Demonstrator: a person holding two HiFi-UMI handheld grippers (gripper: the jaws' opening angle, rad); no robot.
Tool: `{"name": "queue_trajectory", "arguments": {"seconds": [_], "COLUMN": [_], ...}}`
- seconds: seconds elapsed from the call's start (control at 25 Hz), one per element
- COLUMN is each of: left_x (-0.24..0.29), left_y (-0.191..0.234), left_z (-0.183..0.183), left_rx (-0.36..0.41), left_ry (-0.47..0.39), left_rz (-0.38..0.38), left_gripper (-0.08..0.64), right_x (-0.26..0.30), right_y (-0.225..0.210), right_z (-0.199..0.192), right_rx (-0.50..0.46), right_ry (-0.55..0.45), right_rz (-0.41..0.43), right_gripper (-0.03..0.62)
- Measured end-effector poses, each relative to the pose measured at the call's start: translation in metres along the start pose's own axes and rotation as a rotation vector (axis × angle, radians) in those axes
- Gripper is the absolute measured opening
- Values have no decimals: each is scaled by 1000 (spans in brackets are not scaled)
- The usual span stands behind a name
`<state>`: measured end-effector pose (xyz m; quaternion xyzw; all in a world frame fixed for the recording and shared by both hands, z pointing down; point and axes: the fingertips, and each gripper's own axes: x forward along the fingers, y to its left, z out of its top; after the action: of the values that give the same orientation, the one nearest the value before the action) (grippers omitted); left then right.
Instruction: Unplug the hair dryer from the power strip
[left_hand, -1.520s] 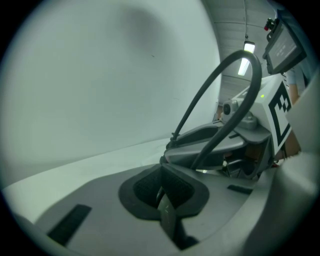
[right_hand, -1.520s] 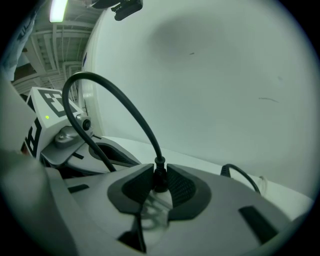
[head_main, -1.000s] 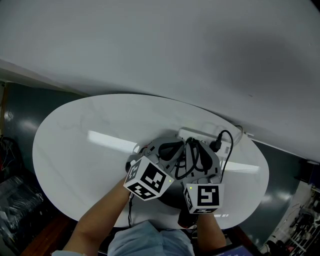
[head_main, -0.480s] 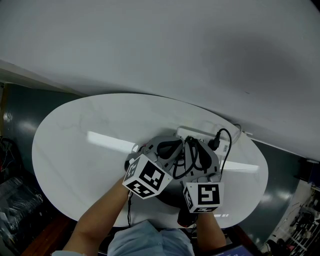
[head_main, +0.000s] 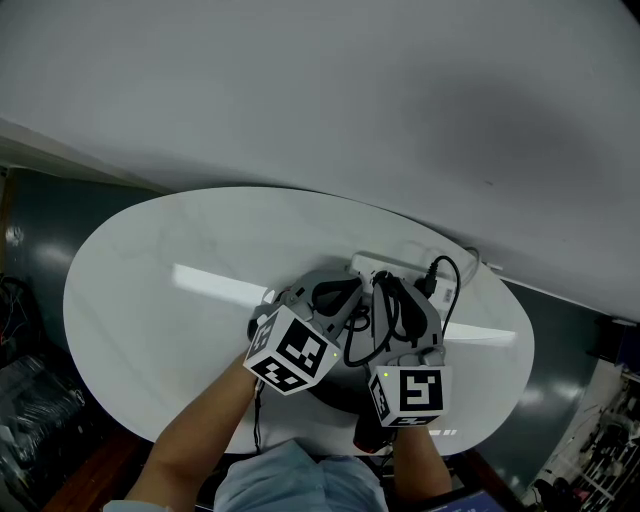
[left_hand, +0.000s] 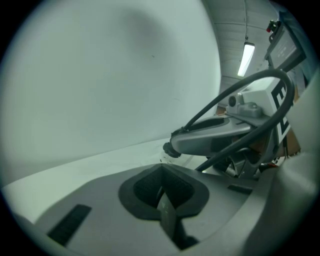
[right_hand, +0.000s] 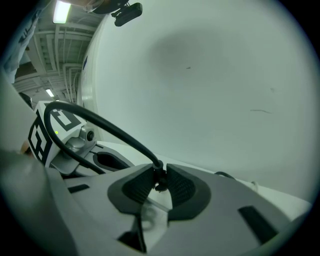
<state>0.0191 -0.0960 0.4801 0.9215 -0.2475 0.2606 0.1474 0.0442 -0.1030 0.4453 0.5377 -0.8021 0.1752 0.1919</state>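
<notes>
Working with both grippers side by side over a white oval table (head_main: 160, 300), close to its far edge. Pinching a black cord (right_hand: 105, 127) in the right gripper (right_hand: 159, 182), the pads part-way closed and pressing on the cord's end where it narrows to a collar. Holding the left gripper (left_hand: 160, 192) fully closed, pad against pad, with nothing between. Reaching to a white power strip (head_main: 385, 265) just beyond the tips, a black plug (head_main: 432, 285) seated toward its right end. Covering a dark shape (head_main: 335, 388) under the wrists, too hidden to name.
</notes>
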Motion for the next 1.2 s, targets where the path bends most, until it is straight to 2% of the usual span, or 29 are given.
{"name": "queue_trajectory", "arguments": {"seconds": [0.4,0.92,1.2], "left_x": [2,2,2], "left_y": [0,1,1], "left_z": [-1,0,-1], "left_rx": [1,4,5], "left_ry": [-1,-3,-3], "left_rz": [-2,-2,-2], "left_gripper": [-2,-2,-2], "right_x": [-10,-14,-13], "right_y": [-6,-4,-5], "right_z": [3,-19,-21], "right_rx": [6,41,53], "right_ry": [-12,47,47], "right_rz": [-24,-30,-31], "right_gripper": [74,78,84]}}
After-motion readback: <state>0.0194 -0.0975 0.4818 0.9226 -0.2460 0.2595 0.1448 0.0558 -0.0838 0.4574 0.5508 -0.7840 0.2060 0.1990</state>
